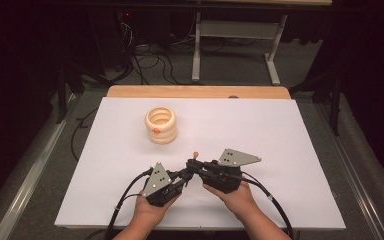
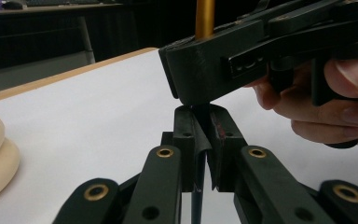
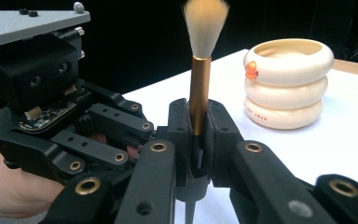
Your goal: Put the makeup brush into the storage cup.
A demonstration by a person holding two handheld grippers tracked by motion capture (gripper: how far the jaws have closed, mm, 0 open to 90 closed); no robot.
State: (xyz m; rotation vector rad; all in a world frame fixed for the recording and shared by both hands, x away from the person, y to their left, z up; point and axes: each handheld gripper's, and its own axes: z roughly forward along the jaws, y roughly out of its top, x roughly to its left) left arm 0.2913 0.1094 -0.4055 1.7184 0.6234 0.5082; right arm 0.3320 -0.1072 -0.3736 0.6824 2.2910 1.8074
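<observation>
A makeup brush [image 3: 199, 79] with pale bristles, a gold ferrule and a dark handle stands upright over the white table [image 1: 260, 130]. My right gripper [image 3: 198, 114] is shut on it where ferrule meets handle. My left gripper [image 2: 200, 123] is shut on the dark handle just below, right under the right gripper [image 2: 242, 60]. In the high view both grippers, left [image 1: 184, 176] and right [image 1: 195, 168], meet at the front middle of the table, with the brush tip [image 1: 196, 155] sticking up. A cream ringed cup [image 1: 161, 125] with an orange spot stands further back, to the left.
The white table has a wooden strip [image 1: 200, 91] along its far edge. Cables [image 1: 275, 205] trail from both grippers toward the person. Behind the table are a metal frame's legs [image 1: 272, 60] and floor cables [image 1: 155, 60].
</observation>
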